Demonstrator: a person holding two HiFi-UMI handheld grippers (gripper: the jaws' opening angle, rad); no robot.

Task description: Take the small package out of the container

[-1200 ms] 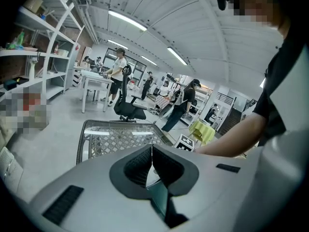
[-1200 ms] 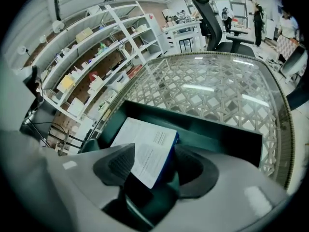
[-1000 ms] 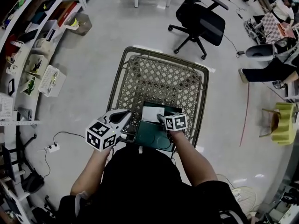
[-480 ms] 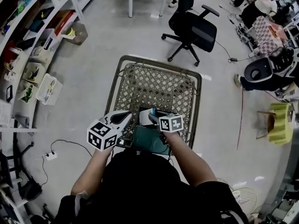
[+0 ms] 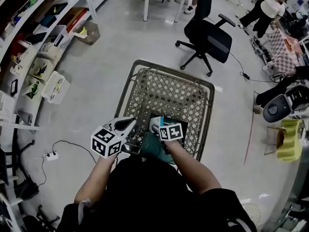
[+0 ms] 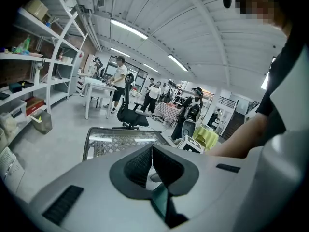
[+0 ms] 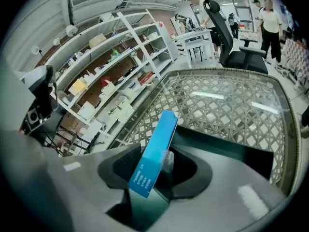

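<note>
A dark green container (image 5: pixel 149 148) sits in the near end of a mesh shopping cart (image 5: pixel 169 88), just in front of the person. My right gripper (image 5: pixel 156 125) hovers over it with a small blue package (image 7: pixel 157 151) tilted upright between its pads; the jaws are opening slightly, and the package (image 5: pixel 165 121) still stands gripped. In the right gripper view the container's dark wall (image 7: pixel 227 146) lies below the gripper (image 7: pixel 157 167), above the cart's lattice floor (image 7: pixel 231 105). My left gripper (image 5: pixel 129 123) is at the container's left edge, with its pads (image 6: pixel 140 161) touching.
A black office chair (image 5: pixel 208 33) stands beyond the cart. Shelves (image 5: pixel 34 47) with boxes and a white basket (image 5: pixel 54 86) line the left. A power strip and cable (image 5: pixel 48 154) lie on the floor at left. People and a yellow stool (image 5: pixel 292 132) are at right.
The right gripper has shifted a little left over the container, and the blue package now shows between its jaws. The left gripper has stayed at the container's left edge.
</note>
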